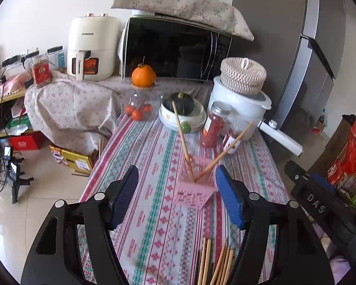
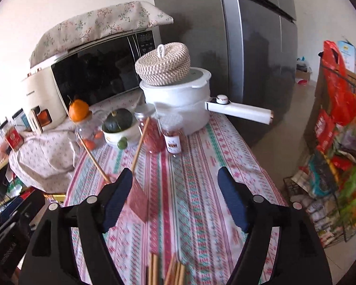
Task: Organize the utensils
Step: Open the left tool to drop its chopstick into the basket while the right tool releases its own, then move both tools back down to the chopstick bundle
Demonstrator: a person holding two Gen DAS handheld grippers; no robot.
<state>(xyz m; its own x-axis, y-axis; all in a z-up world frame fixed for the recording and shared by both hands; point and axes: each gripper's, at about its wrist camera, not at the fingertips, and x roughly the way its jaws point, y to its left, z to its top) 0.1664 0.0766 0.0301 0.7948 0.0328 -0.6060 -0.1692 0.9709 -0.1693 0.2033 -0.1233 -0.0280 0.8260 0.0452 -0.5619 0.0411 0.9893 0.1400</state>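
Chopsticks (image 1: 214, 260) lie below both wide-open, empty hand-held grippers (image 1: 178, 194) (image 2: 175, 199); one body (image 1: 316, 203) reads "DAS".

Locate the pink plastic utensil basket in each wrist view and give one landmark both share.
Left wrist: the pink plastic utensil basket sits centre frame, between the open left gripper fingers, holding two chopsticks.
Right wrist: left of centre, partly hidden behind the right gripper left finger.
Shared landmark: the white pot with woven lid.
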